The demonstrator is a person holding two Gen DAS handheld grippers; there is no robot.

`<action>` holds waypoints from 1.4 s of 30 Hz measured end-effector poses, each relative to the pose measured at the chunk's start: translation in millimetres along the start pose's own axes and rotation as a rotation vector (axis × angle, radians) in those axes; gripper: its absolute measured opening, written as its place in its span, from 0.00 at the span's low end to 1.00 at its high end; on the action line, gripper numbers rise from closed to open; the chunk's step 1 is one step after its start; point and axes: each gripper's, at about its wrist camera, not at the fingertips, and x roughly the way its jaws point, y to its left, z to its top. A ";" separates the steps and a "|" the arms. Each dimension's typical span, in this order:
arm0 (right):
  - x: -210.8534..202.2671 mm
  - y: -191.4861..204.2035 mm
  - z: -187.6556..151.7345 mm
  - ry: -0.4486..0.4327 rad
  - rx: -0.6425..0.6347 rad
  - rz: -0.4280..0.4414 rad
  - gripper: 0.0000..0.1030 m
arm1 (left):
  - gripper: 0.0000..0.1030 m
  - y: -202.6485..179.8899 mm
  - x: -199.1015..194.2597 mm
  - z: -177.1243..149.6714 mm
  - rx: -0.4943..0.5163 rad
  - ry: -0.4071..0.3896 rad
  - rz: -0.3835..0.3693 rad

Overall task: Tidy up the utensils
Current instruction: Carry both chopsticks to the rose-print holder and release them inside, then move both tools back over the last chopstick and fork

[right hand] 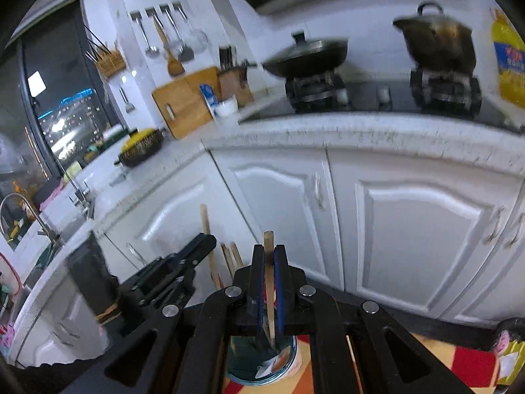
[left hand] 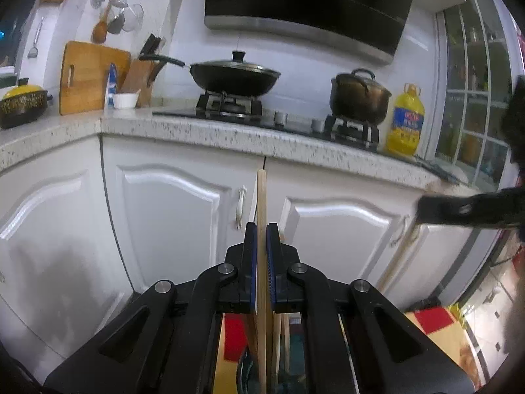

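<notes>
My left gripper (left hand: 261,229) is shut on a long wooden stick, a chopstick (left hand: 261,197), that stands upright between its blue pads. My right gripper (right hand: 269,249) is shut on another wooden stick (right hand: 269,262), whose lower end hangs over a round container (right hand: 262,361) below. In the right wrist view the left gripper (right hand: 200,246) shows at the left with its stick (right hand: 206,229), and further wooden sticks (right hand: 231,259) stand beside it. In the left wrist view the right gripper's finger (left hand: 459,208) enters from the right edge.
White cabinet doors (left hand: 170,216) stand ahead under a speckled counter (left hand: 229,134). On it are a wok on the hob (left hand: 234,75), a pot (left hand: 359,97), an oil bottle (left hand: 405,120), a cutting board (left hand: 88,75) and a knife block. Utensils hang on the wall (left hand: 111,3). A sink tap (right hand: 19,210) is left.
</notes>
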 end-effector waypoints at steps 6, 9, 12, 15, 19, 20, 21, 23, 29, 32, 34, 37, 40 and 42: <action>48.4 -15.2 -26.8 0.106 0.040 0.006 0.05 | 0.04 -2.5 -6.3 -19.9 0.019 0.070 -0.007; 59.3 -19.9 -37.0 0.144 0.052 0.011 0.06 | 0.04 -2.8 -8.8 -25.1 0.016 0.106 -0.015; 56.1 -23.7 -45.8 0.154 0.072 0.011 0.27 | 0.06 -3.1 -13.7 -27.5 0.012 0.118 -0.013; 42.2 -25.1 -53.2 0.131 0.078 0.011 0.35 | 0.27 -2.3 -19.6 -27.1 -0.001 0.129 -0.012; 26.3 -24.4 -64.7 0.126 0.078 -0.005 0.35 | 0.33 -3.9 -29.8 -27.3 -0.009 0.141 -0.007; 23.5 -23.4 -67.3 0.124 0.076 -0.010 0.35 | 0.34 -6.0 -33.1 -28.4 -0.001 0.149 0.001; 20.2 -22.9 -71.9 0.123 0.072 -0.019 0.35 | 0.34 -7.1 -34.7 -29.1 0.003 0.156 0.006; 14.9 -22.2 -82.2 0.125 0.062 -0.050 0.35 | 0.38 -10.8 -38.7 -31.6 0.011 0.176 0.022; -1.0 -21.0 -108.2 0.108 0.067 -0.115 0.35 | 0.44 -26.0 -50.0 -42.1 0.046 0.247 0.058; -11.6 -22.5 -120.9 0.097 0.077 -0.148 0.36 | 0.46 -35.9 -57.3 -48.4 0.071 0.270 0.061; -18.4 -24.3 -128.9 0.095 0.085 -0.168 0.37 | 0.46 -41.7 -61.5 -51.7 0.084 0.280 0.060; -27.8 -26.6 -140.4 0.097 0.089 -0.193 0.39 | 0.46 -50.7 -69.1 -57.1 0.094 0.291 0.047; -39.7 -33.8 -153.8 0.101 0.097 -0.223 0.43 | 0.46 -61.6 -77.4 -63.1 0.110 0.298 0.024; -46.5 -41.6 -163.9 0.112 0.107 -0.241 0.43 | 0.46 -66.1 -81.7 -67.1 0.112 0.308 0.003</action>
